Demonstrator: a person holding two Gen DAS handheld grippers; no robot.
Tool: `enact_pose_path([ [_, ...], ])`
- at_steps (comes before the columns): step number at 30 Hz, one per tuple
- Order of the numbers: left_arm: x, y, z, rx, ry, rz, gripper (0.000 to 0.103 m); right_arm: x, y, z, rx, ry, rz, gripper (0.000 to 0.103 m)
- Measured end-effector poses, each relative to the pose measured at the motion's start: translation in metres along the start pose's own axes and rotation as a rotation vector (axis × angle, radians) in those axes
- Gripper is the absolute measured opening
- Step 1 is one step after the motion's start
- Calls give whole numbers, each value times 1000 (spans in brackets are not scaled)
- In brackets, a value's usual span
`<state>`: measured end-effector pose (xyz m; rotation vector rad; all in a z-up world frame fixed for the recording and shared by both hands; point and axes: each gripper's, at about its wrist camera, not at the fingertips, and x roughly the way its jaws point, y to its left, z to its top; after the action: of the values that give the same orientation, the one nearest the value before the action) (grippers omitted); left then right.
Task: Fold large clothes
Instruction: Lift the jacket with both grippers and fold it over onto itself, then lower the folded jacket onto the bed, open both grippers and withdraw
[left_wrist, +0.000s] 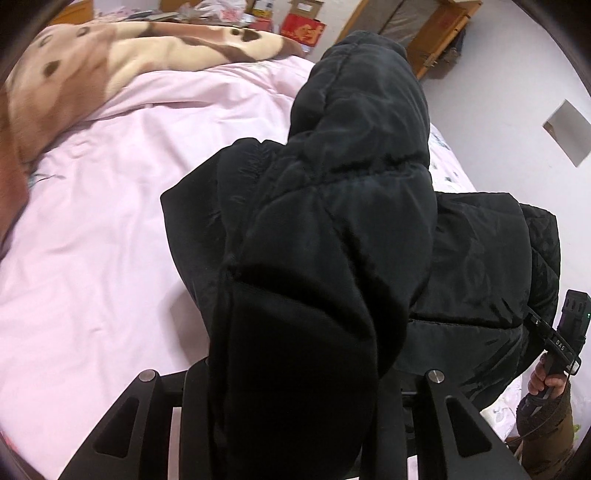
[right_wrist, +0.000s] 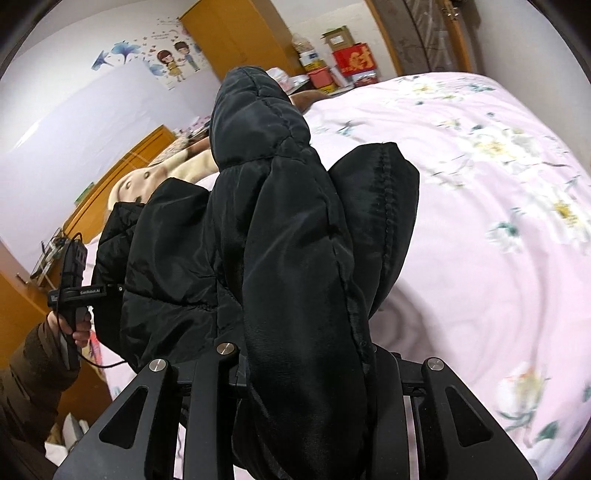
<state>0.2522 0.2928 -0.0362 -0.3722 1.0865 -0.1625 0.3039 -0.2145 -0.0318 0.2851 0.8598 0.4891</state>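
Black quilted jacket (left_wrist: 332, 229), puffy, slick and floppy (bulky, probably light), sits clamped in my left hand-held gripper (left_wrist: 295, 398) and right hand-held gripper (right_wrist: 306, 387) at thick hem folds.

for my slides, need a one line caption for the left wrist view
Left gripper clamps a fold of the black padded jacket above the pink bedsheet.

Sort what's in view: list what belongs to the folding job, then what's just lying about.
Job: black jacket, left gripper and right gripper, both clamped on it, pink bed.

Lying about: brown blanket, red boxes, wall stickers, wooden cabinet.
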Motion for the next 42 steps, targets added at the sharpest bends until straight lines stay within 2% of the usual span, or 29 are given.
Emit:
enact_pose_path([
  [4, -17, 23, -8, -31, 0, 36, 34, 34, 10, 2, 4, 25, 32, 30],
  [9, -20, 41, -27, -61, 13, 72, 35, 64, 27, -12, 26, 55, 63, 30],
  [12, 0, 38, -32, -80, 34, 80, 35, 88, 24, -21, 43, 83, 58, 30],
  [14, 21, 19, -30, -106, 40, 69, 37, 93, 22, -31, 56, 87, 45, 30],
  [16, 26, 20, -31, -127, 42, 61, 39, 96, 20, -38, 85, 85, 52, 31],
  [19, 34, 18, -29, -127, 49, 62, 44, 107, 16, -43, 77, 96, 18, 33],
  [24, 40, 16, -32, -141, 53, 51, 50, 115, 19, -52, 86, 92, -3, 41],
  [29, 48, 19, -28, -161, 59, 56, 61, 114, 20, -50, 87, 100, -26, 51],
  [34, 43, 9, -27, -172, 54, 54, 62, 112, 31, -48, 63, 103, -81, 57],
  [42, 37, 12, -22, -201, 44, 29, 63, 104, 26, -48, 64, 101, -149, 75],
])
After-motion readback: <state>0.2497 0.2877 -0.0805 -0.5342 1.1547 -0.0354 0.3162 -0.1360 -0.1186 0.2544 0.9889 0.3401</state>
